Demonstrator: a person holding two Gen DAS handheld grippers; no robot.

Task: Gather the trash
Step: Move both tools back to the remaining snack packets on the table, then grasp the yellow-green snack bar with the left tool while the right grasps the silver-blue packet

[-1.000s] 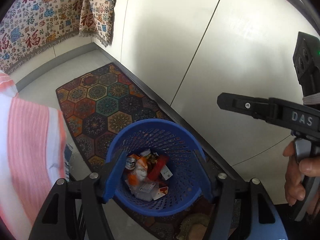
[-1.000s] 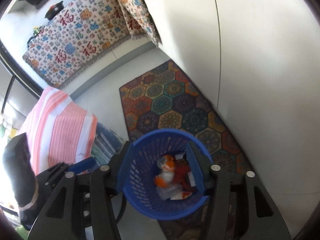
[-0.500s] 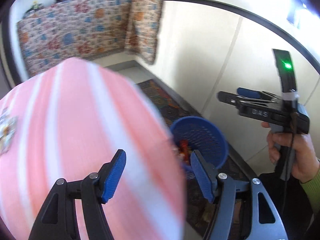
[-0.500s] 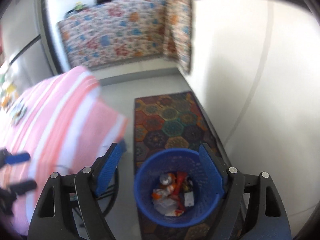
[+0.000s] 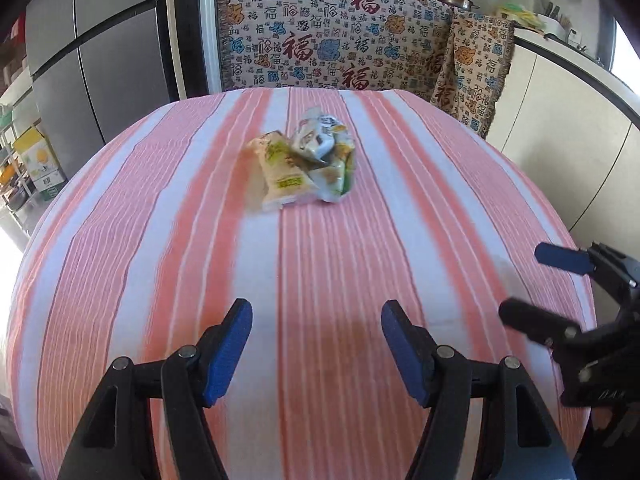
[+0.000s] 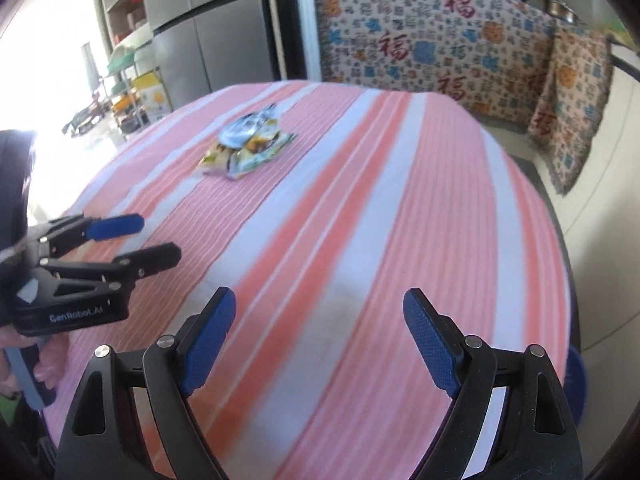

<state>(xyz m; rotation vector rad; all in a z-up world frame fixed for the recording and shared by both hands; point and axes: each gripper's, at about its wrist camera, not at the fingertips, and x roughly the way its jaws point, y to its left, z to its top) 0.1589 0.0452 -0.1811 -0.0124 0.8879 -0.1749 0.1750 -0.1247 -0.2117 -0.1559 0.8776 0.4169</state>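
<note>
Desk (image 5: 120, 240) first: it fills most of both views under a pink-and-white striped cloth, bare apart from one small heap of trash. Behind it hang patterned fabric throws (image 5: 332, 40), with a grey fridge (image 5: 100, 60) to the left.

My left hand-held gripper (image 5: 316, 344) hangs over the near edge with its jaws apart and nothing between them. My right hand-held gripper (image 6: 316, 340) has its jaws opening wider, also with nothing in them.

Risk, as I judge it: the wrappers look light and slippery, so a jaw coming in low could push the heap along the cloth instead of pinching it, or snag the cloth itself and drag it. Taking only one piece could scatter the others.

Trash sits toward the far middle of the desk, well away from both grippers: a yellowish snack packet (image 5: 280, 172) touching a crumpled green-and-white wrapper (image 5: 324, 148), both creased and glossy.
</note>
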